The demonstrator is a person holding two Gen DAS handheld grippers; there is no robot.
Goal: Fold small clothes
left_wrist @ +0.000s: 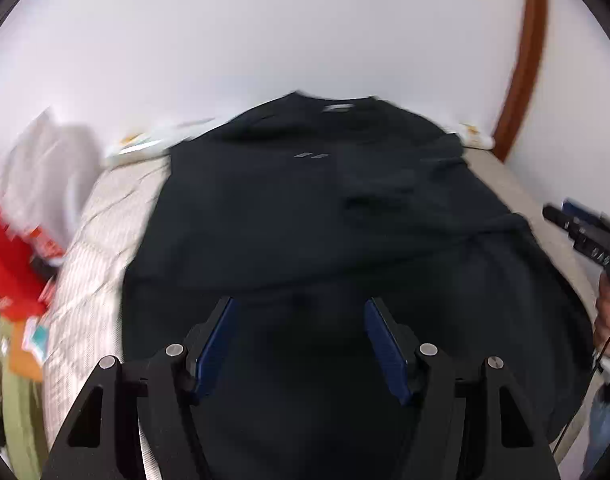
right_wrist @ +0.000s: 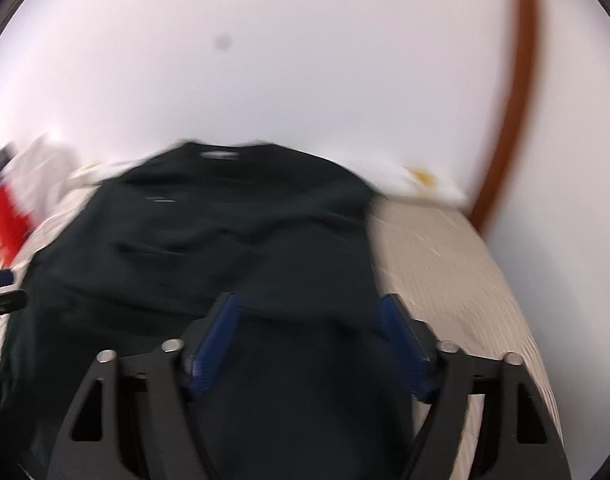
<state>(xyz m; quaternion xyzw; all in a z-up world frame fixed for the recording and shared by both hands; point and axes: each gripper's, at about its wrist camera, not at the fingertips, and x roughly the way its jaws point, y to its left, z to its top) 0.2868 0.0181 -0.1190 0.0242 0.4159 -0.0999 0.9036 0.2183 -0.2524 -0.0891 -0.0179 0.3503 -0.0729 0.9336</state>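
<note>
- Dark navy cloth is filling the left wrist view: a t-shirt point(left_wrist: 305, 208) is lying spread on a pale quilted bed point(left_wrist: 105, 216), collar end pointing at the white wall point(left_wrist: 265, 40), with one side already looking flapped inward, though blur is making that hard to call.
- Left gripper point(left_wrist: 301, 344) is hovering over the near hem with its blue pads point(left_wrist: 217, 344) standing well apart, nothing pinched between them, and I can't say whether it's touching the fabric.
- Right gripper point(left_wrist: 585, 236) is peeking in at the right edge of that view, just beside the shirt's side.
- Over in the right wrist view, the right gripper point(right_wrist: 309, 344) is sitting above the shirt's right edge, jaws spread and empty, one pad over cloth, the other near the bare bed.
- Left gripper point(right_wrist: 1, 292) is only barely showing at the far left here.
- My guess: both hands are lining up for the next fold, so the next move is needing a pinch on the hem corners, then a carry toward the collar.
</note>
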